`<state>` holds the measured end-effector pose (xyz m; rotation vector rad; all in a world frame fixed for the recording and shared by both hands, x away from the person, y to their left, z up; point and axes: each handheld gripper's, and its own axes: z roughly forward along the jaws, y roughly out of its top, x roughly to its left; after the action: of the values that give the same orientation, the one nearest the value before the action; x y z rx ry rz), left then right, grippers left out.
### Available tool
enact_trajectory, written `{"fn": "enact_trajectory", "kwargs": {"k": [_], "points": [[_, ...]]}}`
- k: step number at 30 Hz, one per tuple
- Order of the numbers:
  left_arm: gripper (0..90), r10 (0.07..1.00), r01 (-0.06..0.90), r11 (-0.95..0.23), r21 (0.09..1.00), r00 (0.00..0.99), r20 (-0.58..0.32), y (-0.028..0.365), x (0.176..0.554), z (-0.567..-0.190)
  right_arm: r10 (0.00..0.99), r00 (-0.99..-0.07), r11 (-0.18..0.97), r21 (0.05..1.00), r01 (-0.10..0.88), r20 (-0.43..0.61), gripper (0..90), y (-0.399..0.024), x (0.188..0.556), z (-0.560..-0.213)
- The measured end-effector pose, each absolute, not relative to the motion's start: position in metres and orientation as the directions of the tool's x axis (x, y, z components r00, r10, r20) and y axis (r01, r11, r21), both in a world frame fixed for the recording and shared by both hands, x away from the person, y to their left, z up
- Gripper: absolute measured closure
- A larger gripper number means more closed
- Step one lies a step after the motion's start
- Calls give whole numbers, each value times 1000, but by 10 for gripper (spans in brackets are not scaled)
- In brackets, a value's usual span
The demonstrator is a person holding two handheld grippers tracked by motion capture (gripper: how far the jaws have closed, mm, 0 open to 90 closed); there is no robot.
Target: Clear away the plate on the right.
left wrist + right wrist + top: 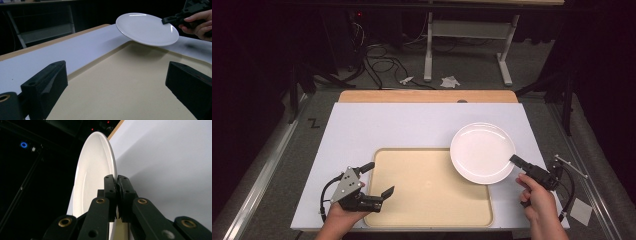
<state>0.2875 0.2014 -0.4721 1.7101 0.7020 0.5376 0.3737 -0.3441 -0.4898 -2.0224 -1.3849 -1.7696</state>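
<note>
Now the round, glossy white ceramic plate [482,152] is lifted off the surface; the left gripper view shows it tilted in the air, with a soft shadow below it on the tray. It hangs over the far right corner of the flat beige rectangular tray with rounded corners [422,195], and partly over the smooth matte white board [377,125] that covers the surface. The right tongs [515,160], made of black hard plastic with brass-coloured rivets, are pressed on the plate's thin rim at the side near the person; in the right gripper view the two flat pads pinch this rim from both faces. The right hand [539,200] holds them from behind. The left tongs [378,178], also black and blocky, with a grey three-cornered metal plate on top, are spread wide above the near left part of the tray, with nothing between them. A light wooden edge [427,96] shows behind the white board.
</note>
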Motion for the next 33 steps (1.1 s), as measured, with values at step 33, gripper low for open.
{"fn": "enact_trajectory", "kwargs": {"k": [33], "points": [[47,702,168,-165,972,712,-5,203,287,-471,516,-208,-408,452,793,831,888,-271,375,-486]]}}
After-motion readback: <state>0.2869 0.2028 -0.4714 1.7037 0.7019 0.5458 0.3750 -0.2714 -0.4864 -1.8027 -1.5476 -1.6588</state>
